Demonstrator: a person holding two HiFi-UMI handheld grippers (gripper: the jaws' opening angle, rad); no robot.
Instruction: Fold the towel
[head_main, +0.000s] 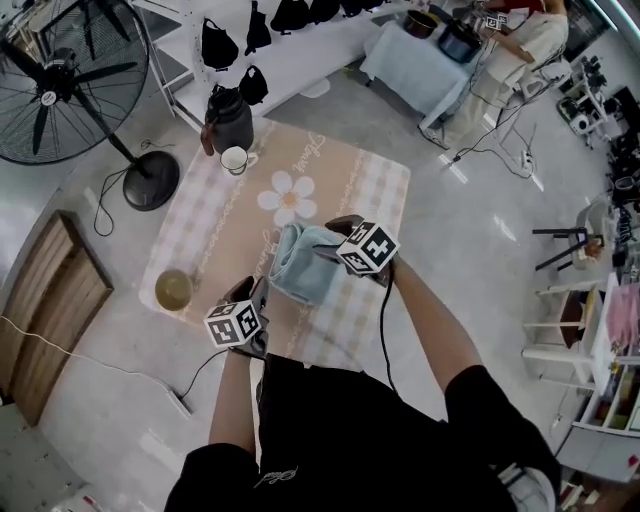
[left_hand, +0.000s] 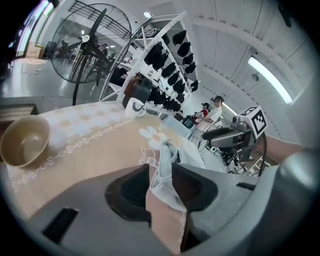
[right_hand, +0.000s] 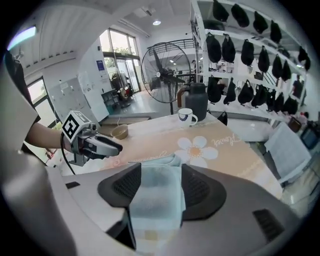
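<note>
A light blue towel (head_main: 298, 262) lies folded in a small bundle on the beige flower-print tablecloth (head_main: 350, 170). My left gripper (head_main: 262, 292) is at the towel's near left edge. In the left gripper view its jaws (left_hand: 160, 166) stand partly apart with the towel's edge (left_hand: 169, 182) showing in the gap, and the pads do not press it. My right gripper (head_main: 335, 235) hovers over the towel's right side. Its jaws (right_hand: 161, 165) are wide open, and the towel (right_hand: 157, 195) lies below and between them, free of them. Each gripper shows in the other's view: right gripper (left_hand: 225, 135), left gripper (right_hand: 107, 146).
A tan bowl (head_main: 174, 290) sits at the table's near left. A white mug (head_main: 236, 159) and a dark jug (head_main: 230, 120) stand at the far left corner. A floor fan (head_main: 60, 90) stands left of the table; a person works at another table (head_main: 420, 60) behind.
</note>
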